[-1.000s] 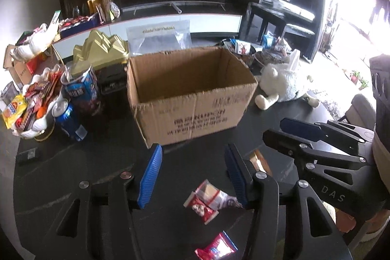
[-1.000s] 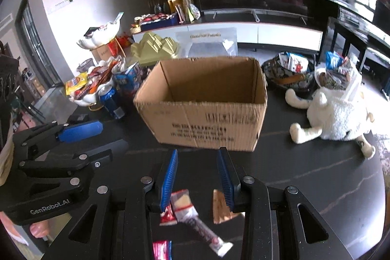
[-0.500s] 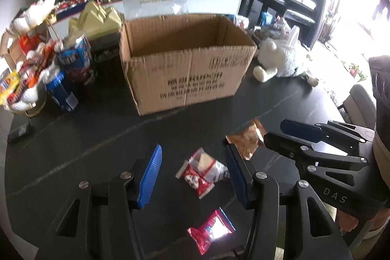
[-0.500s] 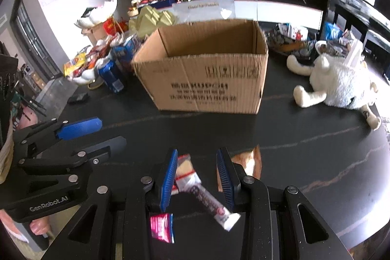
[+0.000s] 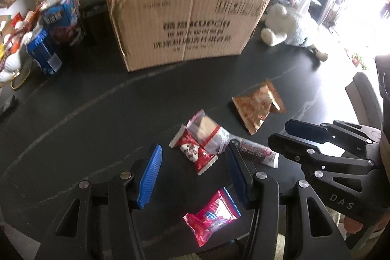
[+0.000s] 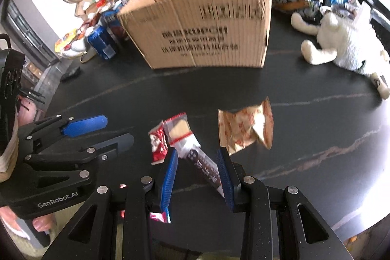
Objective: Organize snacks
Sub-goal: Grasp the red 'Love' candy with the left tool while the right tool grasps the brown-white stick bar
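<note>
Several snack packets lie on the dark table in front of an open cardboard box (image 5: pixel 185 18) (image 6: pixel 207 26). My left gripper (image 5: pixel 195 169) is open above a red-and-white packet (image 5: pixel 192 150), with a pink packet (image 5: pixel 212 213) closer to me. My right gripper (image 6: pixel 197 172) is open, its jaws on either side of a long clear-and-dark wrapped bar (image 6: pixel 195 155) without closing on it. An orange packet (image 6: pixel 246 130) (image 5: pixel 258 106) lies to the right. Each gripper shows in the other's view, the right (image 5: pixel 292 135) and the left (image 6: pixel 107 128).
A white plush toy (image 6: pixel 341 45) lies at the right of the table. Blue cans and boxes (image 5: pixel 56 28) and a white dish of snacks stand left of the box. The table edge is close below the grippers.
Both grippers have tilted down and moved closer to the packets on the table. The box now looks nearer and higher in both views. Both stay open.
</note>
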A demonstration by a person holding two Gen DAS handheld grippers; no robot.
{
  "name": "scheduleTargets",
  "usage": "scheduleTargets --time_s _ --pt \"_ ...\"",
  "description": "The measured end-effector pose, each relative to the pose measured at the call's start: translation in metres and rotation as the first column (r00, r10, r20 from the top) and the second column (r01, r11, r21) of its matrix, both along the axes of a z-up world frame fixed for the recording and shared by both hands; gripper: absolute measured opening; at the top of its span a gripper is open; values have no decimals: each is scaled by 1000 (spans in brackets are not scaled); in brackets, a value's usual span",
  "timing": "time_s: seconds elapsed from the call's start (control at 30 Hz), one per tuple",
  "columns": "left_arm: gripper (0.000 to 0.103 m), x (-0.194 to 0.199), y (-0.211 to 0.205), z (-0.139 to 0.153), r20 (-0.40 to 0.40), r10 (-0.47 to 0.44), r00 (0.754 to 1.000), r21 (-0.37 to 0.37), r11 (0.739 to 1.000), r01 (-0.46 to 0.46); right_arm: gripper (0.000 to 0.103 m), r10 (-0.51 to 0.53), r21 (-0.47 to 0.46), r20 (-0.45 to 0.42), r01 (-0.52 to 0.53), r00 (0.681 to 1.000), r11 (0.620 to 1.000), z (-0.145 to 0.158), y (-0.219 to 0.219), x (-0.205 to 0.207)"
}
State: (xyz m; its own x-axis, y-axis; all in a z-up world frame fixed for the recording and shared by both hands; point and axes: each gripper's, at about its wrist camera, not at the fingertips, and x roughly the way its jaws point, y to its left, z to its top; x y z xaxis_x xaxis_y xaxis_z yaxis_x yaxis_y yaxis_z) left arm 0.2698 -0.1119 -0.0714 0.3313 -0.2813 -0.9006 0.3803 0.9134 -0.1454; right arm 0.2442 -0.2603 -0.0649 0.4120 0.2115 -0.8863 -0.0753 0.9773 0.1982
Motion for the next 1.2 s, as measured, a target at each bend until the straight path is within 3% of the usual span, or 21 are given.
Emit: scheduleTargets --time_s 0.5,1.2 --pt "52 15 -3 -38 -97 32 995 0 999 -33 35 44 -17 -123 -47 991 999 -43 1 8" --pt "41 29 -16 -70 -153 60 986 43 998 -54 35 91 -44 -179 -101 980 994 -68 11 24"
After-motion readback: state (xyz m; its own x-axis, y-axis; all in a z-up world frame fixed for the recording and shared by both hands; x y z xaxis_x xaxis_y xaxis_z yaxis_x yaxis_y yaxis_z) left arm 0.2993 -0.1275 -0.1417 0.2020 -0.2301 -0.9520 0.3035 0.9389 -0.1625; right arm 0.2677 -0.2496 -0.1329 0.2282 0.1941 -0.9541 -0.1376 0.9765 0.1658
